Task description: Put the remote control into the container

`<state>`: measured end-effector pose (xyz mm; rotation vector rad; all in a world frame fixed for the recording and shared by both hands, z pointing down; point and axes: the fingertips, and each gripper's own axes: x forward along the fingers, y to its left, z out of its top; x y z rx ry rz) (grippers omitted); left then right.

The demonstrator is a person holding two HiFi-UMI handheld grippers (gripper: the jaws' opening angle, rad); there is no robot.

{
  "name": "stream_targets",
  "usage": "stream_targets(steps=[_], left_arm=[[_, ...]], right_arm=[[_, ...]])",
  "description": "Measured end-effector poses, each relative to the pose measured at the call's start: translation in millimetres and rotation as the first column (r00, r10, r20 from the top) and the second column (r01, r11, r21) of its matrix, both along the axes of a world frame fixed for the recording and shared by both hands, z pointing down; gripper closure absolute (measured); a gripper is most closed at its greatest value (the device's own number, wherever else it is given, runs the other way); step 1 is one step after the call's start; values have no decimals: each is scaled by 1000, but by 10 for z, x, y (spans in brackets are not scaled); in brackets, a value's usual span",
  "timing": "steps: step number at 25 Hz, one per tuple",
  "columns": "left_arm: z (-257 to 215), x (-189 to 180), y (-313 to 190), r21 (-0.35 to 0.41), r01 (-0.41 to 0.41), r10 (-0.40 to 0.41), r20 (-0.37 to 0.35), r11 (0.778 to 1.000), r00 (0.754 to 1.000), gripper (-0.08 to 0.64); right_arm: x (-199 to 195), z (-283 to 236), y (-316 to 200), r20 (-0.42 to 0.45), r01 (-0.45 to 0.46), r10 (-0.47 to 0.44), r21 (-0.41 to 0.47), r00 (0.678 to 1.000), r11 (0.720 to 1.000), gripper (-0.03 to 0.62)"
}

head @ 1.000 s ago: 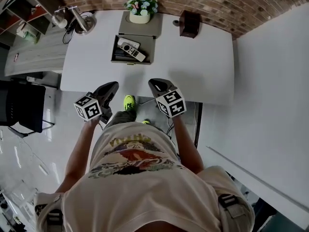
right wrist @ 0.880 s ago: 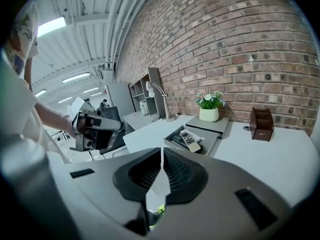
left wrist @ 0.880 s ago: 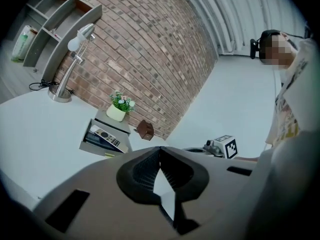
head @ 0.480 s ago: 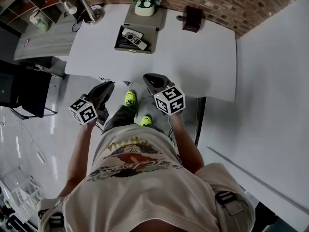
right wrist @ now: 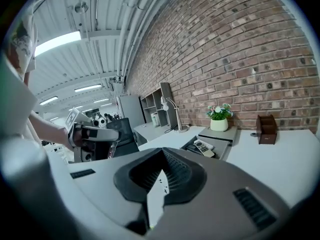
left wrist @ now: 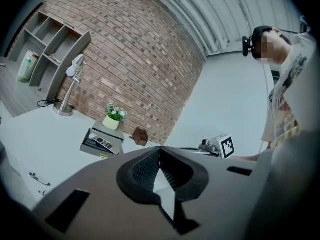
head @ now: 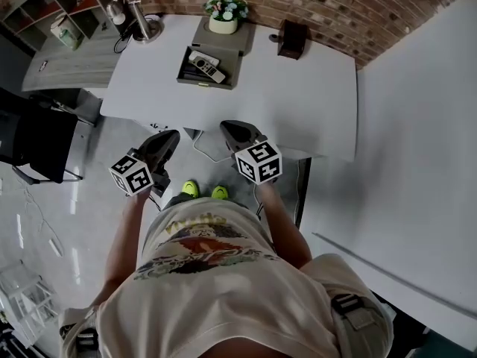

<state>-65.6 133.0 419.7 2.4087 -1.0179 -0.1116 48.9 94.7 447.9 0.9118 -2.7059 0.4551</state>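
Observation:
The white remote control (head: 206, 64) lies inside the grey open container (head: 188, 74) at the back of the white table (head: 298, 103); beside it in the container is a darker remote. The remote (left wrist: 104, 143) and container (left wrist: 88, 147) are small and far off in the left gripper view, and the right gripper view also shows this remote (right wrist: 203, 148) well ahead. My left gripper (head: 171, 135) and right gripper (head: 226, 127) hang side by side over the floor, short of the table's near edge. Both are shut with nothing between the pads.
A potted plant (head: 223, 19) stands on a grey lid behind the container, a brown box (head: 291, 37) to its right, a desk lamp (head: 140, 22) to its left. A black chair (head: 33, 159) stands at the left. A white wall (head: 417, 148) runs along the right.
The person has stepped back from the table. Both grippers have drawn away from its front edge, where they hung a second ago, and now hang over the floor. The remote stays in the container.

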Motion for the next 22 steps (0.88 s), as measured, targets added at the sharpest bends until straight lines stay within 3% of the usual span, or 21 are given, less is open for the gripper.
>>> stream_targets(steps=[6, 22], left_arm=[[-75, -95, 0, 42, -8, 7, 27, 999, 1000, 555], [-88, -290, -77, 55, -55, 56, -14, 997, 998, 554]], right_arm=[[-167, -168, -23, -17, 9, -9, 29, 1000, 1000, 583], [-333, -257, -17, -83, -21, 26, 58, 996, 998, 583]])
